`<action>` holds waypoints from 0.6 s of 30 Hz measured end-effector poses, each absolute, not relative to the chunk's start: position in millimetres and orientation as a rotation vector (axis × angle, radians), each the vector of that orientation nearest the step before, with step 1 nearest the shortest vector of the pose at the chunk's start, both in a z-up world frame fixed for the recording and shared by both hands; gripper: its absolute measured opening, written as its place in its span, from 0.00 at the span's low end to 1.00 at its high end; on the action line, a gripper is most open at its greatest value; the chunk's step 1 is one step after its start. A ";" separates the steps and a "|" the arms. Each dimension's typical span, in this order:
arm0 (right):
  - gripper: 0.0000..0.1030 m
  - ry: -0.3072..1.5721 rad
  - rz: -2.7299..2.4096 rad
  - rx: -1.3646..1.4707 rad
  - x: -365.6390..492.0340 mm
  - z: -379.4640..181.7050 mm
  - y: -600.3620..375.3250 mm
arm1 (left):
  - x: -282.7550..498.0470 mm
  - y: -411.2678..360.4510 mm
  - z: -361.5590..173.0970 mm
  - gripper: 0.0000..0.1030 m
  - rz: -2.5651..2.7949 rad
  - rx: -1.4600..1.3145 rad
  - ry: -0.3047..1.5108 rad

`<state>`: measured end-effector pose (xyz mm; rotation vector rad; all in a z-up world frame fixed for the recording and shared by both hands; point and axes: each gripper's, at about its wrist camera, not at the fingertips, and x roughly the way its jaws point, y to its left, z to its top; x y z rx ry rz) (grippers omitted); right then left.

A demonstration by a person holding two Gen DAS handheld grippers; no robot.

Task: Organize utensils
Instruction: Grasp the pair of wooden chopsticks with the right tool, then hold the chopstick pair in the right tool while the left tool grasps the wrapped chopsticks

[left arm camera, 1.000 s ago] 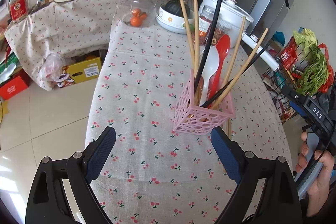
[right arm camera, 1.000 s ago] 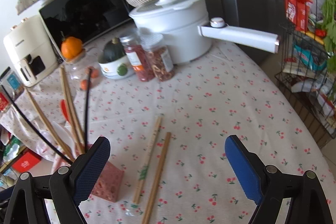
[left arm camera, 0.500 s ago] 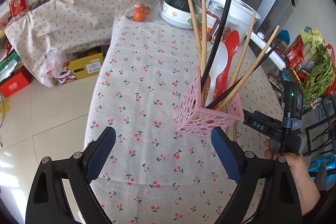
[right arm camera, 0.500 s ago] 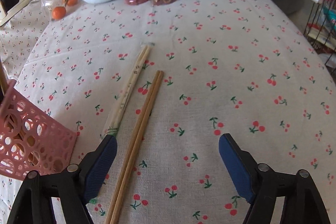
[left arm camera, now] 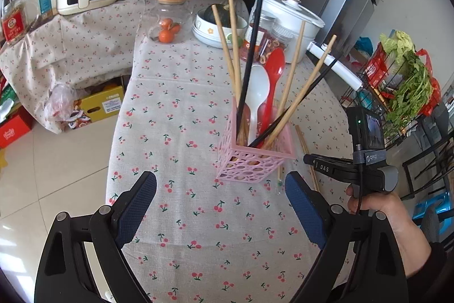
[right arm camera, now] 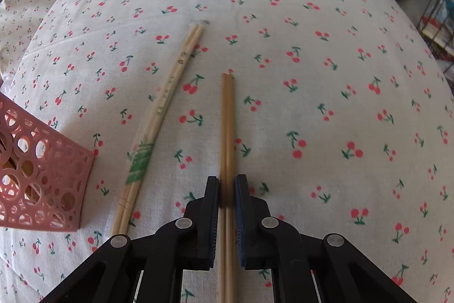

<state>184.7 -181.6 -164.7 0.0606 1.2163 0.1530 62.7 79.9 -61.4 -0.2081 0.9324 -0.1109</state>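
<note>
Cherry-print cloth (right arm camera: 312, 53) carries your utensils: your right gripper (right arm camera: 227, 183) is closing on 2 chopsticks (right arm camera: 227, 127) beside the basket (left arm camera: 255, 161); your left gripper (left arm camera: 221, 206) hovers wide apart, holding nothing.

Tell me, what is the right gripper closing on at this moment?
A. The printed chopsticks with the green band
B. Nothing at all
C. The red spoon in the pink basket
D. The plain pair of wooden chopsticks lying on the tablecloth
D: in the right wrist view the right gripper is closing with the plain wooden chopsticks between its pads, while the printed pair with the green band lies untouched beside them on the tablecloth.
</note>
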 end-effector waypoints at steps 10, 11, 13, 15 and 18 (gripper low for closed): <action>0.07 1.106 0.132 0.307 129.9 -104.1 -280.2 | 31.1 -1.3 -57.0 0.88 -0.281 -0.006 0.895; 0.07 1.097 0.127 0.328 124.6 -100.4 -288.8 | 29.2 -13.5 -58.8 0.87 -0.291 0.028 0.901; 0.07 1.082 0.118 0.359 117.4 -92.5 -303.8 | 29.8 -37.0 -63.7 0.84 -0.314 0.072 0.929; 0.07 1.057 0.111 0.380 111.0 -85.3 -316.0 | 36.6 -61.5 -67.5 0.79 -0.326 0.097 0.957; 0.07 1.022 0.109 0.426 104.9 -77.0 -332.2 | 53.1 -95.9 -72.4 0.72 -0.346 0.093 0.999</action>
